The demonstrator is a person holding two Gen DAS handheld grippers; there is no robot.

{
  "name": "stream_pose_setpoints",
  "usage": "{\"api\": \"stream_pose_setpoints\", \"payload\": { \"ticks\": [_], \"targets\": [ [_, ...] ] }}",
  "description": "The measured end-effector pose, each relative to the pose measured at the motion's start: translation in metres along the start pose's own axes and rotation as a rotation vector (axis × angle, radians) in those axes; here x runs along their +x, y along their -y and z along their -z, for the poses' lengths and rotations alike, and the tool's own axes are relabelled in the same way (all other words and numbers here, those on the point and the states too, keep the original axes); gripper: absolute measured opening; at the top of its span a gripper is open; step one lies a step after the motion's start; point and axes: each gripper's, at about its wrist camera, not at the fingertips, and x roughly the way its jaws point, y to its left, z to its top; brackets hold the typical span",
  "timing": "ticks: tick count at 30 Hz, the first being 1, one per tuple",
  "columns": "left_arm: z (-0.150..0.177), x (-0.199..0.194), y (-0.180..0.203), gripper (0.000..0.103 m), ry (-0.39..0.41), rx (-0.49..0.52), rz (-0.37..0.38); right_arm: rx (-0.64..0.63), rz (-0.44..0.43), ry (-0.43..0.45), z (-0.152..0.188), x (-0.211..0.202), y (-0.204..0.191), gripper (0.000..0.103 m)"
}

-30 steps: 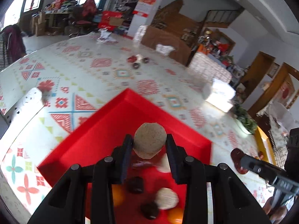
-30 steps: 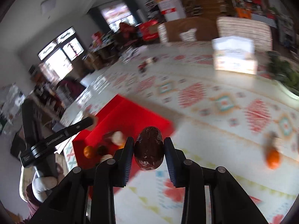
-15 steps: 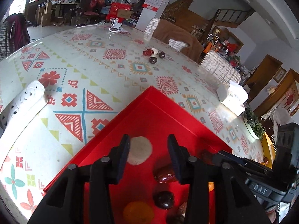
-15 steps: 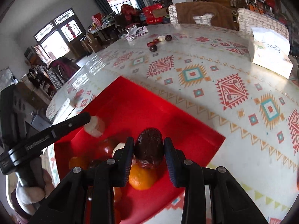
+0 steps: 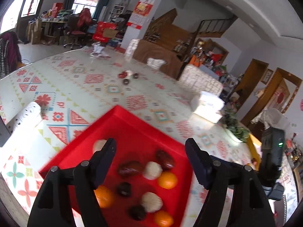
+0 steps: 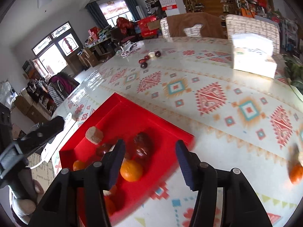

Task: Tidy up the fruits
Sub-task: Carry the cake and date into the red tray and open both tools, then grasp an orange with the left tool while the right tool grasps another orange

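Observation:
A red tray [image 5: 132, 124] [image 6: 121, 117] lies on the patterned table and holds several fruits: oranges [image 5: 167, 180], dark red dates [image 5: 164, 158], pale round pieces [image 5: 152, 170] and dark balls [image 5: 124, 189]. My left gripper [image 5: 150, 151] is open and empty above the tray; a tan round piece [image 5: 99, 145] lies by its left finger. My right gripper [image 6: 149, 151] is open and empty over the tray's near corner, with a dark red date [image 6: 143, 144] and an orange [image 6: 131, 170] below it. The tan piece [image 6: 94, 132] shows there too.
Several small fruits [image 5: 127, 75] [image 6: 149, 57] lie far across the table. A loose orange [image 6: 296, 173] lies at the right. A white tissue box [image 6: 252, 58] and a green plant [image 5: 234, 128] stand at the far right. A white power strip [image 5: 28, 113] lies left of the tray.
Both grippers opened. The left let go of the tan round piece and the right let go of the dark red date; both now lie in the tray. The left gripper drew back.

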Motion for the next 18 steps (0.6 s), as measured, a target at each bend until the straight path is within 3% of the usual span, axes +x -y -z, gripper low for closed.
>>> {"api": "stream_pose_setpoints", "payload": {
  "ticks": [6,18],
  "targets": [
    [0.021,-0.012,0.042,0.076,-0.008,0.002,0.11,0.031,0.043,0.028,0.027,-0.039,0.028,0.062],
    [0.065,0.005,0.129,0.079,-0.079,0.076,0.2,0.159,0.2,0.089,0.105,-0.15,0.145,0.063]
  ]
}}
